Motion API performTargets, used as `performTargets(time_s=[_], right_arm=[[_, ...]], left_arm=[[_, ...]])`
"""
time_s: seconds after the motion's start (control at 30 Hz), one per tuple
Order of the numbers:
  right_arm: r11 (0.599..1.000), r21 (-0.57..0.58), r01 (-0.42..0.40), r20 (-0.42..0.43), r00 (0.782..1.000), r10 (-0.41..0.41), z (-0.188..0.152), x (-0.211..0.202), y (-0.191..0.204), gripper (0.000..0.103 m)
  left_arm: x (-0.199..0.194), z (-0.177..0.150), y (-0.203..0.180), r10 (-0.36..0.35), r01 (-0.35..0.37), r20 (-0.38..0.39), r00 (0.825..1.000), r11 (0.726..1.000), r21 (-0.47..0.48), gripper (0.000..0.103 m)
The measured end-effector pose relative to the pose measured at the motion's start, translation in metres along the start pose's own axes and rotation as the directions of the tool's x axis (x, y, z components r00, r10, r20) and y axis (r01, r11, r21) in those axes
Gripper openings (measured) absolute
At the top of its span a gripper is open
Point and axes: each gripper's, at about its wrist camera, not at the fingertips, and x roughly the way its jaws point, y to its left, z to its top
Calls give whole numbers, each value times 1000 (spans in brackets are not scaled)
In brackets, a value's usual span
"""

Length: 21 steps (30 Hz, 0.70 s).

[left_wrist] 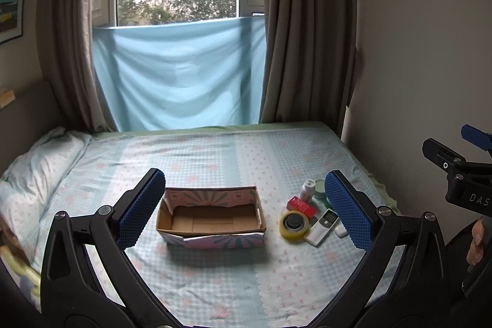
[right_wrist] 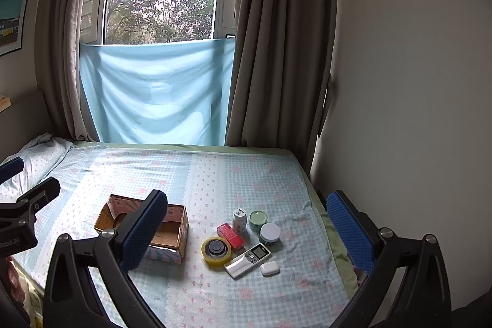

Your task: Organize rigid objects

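An open empty cardboard box (left_wrist: 212, 219) (right_wrist: 172, 231) sits on the bed. To its right lies a cluster: a yellow tape roll (left_wrist: 293, 225) (right_wrist: 216, 249), a red box (left_wrist: 301, 206) (right_wrist: 230, 235), a white remote (left_wrist: 323, 226) (right_wrist: 248, 259), a small white bottle (left_wrist: 308, 189) (right_wrist: 240, 219), a green jar (right_wrist: 257, 219), a white-lidded jar (right_wrist: 270, 232) and a small white case (right_wrist: 269, 268). My left gripper (left_wrist: 244, 208) is open above the box. My right gripper (right_wrist: 246, 232) is open above the cluster. Both are empty.
The bed (right_wrist: 215, 174) has a checked blue sheet. A pillow (left_wrist: 40, 162) lies at the left. A wall (right_wrist: 399, 82) borders the right edge; curtains and a window stand behind. The right gripper shows at the left wrist view's right edge (left_wrist: 461, 168).
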Motion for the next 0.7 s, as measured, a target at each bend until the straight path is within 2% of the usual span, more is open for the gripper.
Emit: performTargets(time_s=[0.23, 0.4, 0.63, 0.67, 0.7], right_arm=[[1000, 3, 6, 4, 1000, -6, 0, -2, 4, 103], [1000, 3, 6, 7, 1000, -6, 0, -2, 7, 103], [1000, 4, 14, -2, 1000, -14, 8, 1, 15, 103], [1000, 1, 15, -3, 1000, -15, 10, 3, 15, 103], [1000, -4, 19, -4, 1000, -19, 12, 4, 16, 103]], left_arm=[[-2, 0, 3, 5, -5, 15, 1000, 1000, 9, 103], [-1, 2, 5, -27, 27, 22, 999, 1000, 9, 103], [8, 8, 7, -51, 52, -24, 998, 998, 29, 103], [11, 9, 8, -117, 119, -36, 993, 991, 59, 103], [14, 10, 9, -120, 123, -45, 992, 991, 60, 103]])
